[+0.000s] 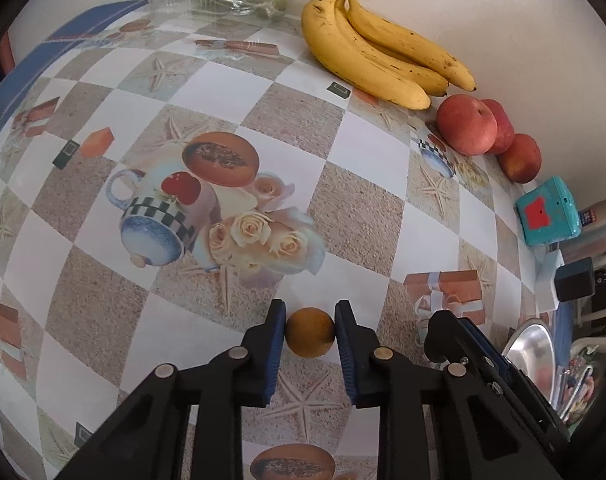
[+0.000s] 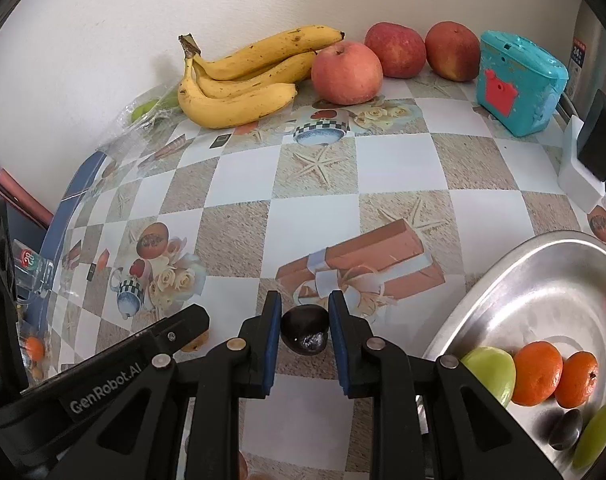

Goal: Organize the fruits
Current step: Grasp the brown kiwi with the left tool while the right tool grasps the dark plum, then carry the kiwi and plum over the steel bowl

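Left claw (image 1: 310,338) pinches a small brown-orange round fruit (image 1: 310,338) low over the checkered tabletop (image 1: 287,92); right claw (image 2: 305,336) clamps a dark glossy fruit (image 2: 305,336) just beside the steel tray (image 2: 543,280) holding oranges (image 2: 537,374) and green fruit (image 2: 491,372).

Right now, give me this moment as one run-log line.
left gripper: shut on small orange fruit | right gripper: shut on dark plum | metal tray: holds several fruits

Bright, even light, soft shadows, strong fisheye bending and dark vignetted corners.
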{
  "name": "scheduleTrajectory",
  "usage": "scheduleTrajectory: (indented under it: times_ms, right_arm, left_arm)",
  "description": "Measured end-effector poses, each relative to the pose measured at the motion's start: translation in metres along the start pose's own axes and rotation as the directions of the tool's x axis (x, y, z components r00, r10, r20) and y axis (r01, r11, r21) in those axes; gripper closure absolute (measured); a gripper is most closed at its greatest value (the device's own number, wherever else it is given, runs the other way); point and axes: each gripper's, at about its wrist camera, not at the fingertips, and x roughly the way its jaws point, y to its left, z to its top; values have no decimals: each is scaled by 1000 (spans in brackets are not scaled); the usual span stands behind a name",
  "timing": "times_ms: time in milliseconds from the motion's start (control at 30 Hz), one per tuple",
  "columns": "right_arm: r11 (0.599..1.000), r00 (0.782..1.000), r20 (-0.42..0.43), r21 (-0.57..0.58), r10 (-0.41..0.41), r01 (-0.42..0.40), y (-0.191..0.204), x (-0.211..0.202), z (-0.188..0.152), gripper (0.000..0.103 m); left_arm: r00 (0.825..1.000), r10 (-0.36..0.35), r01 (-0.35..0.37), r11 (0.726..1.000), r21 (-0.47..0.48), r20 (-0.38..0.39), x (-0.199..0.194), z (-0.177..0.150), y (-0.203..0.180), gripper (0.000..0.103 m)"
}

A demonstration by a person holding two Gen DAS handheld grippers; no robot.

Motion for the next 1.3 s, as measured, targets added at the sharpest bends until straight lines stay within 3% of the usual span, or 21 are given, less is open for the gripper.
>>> scheduleTrajectory:
  times_ms: [467,900,1033,1233,1300]
  right_arm:
    - [998,999,40,-56,36,-34,4,-16,-2,78]
    - [997,996,56,-9,72,-71,-11,-27,-2,78]
    - [999,993,104,-10,52,-51,-21,-44,6,78]
    - [997,983,174,-33,-57,63,-31,-75,18,78]
    - [998,979,195,-15,-51,55,-40,-84,21,78]
  left_arm:
    - [995,50,-52,998,20,83,-20,2,-10,76]
    - [989,41,-49,998,51,141,-49,5,-26,76]
    - [988,7,-17,998,63,157,-60,5,-38,76]
    - [988,-57,42,993,110,145,-74,-4,-62,76]
    - [987,-82,66,991,115,136,-77,-5,-68,76]
